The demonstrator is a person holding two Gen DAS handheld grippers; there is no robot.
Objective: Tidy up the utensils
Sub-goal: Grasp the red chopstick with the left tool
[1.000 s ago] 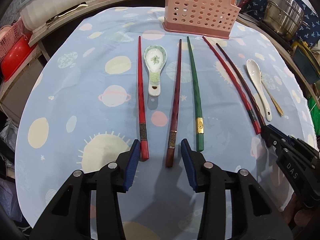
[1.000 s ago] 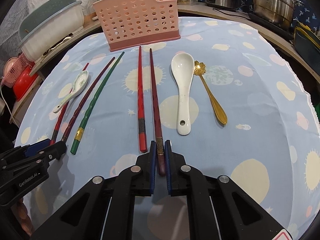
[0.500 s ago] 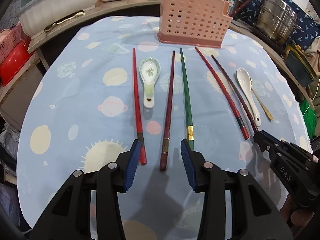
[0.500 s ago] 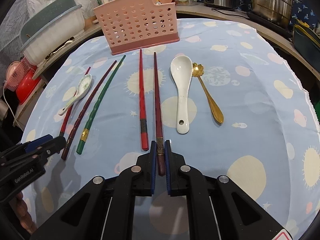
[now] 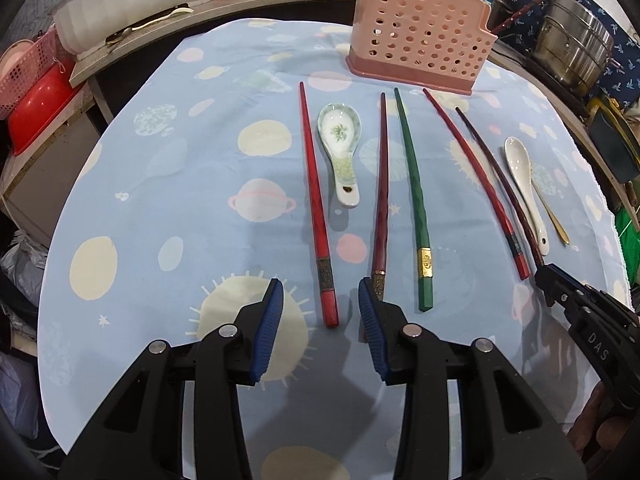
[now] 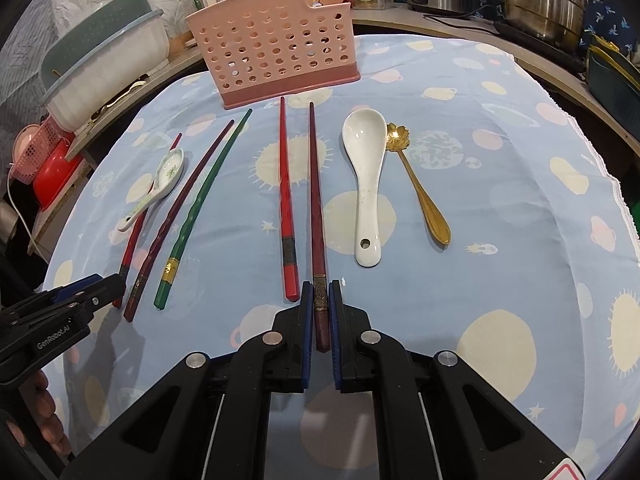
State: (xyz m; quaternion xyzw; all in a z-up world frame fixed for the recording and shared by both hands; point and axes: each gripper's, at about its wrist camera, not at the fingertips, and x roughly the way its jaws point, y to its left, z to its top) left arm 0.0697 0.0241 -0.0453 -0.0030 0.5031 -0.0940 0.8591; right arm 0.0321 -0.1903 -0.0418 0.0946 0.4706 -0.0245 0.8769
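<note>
Several chopsticks and spoons lie in a row on the blue cloth before a pink perforated utensil basket (image 5: 420, 40), also in the right wrist view (image 6: 276, 44). My left gripper (image 5: 320, 300) is open, its jaws either side of the near end of a red chopstick (image 5: 316, 200); a dark red chopstick (image 5: 380, 208) runs by its right finger. My right gripper (image 6: 321, 300) is shut on the near end of a dark maroon chopstick (image 6: 316, 200). A green chopstick (image 5: 414, 192), a patterned spoon (image 5: 340, 148), a white spoon (image 6: 368, 176) and a gold spoon (image 6: 416, 184) lie alongside.
A second red chopstick (image 6: 286, 200) lies just left of the held one. Steel pots (image 5: 576, 52) stand at the back right. A white tub (image 5: 132, 4) and red basin (image 5: 40, 104) sit off the table's left edge.
My left gripper has shifted left, from straddling the dark red chopstick to straddling the red one. My right gripper stays shut on the maroon chopstick, which has barely moved.
</note>
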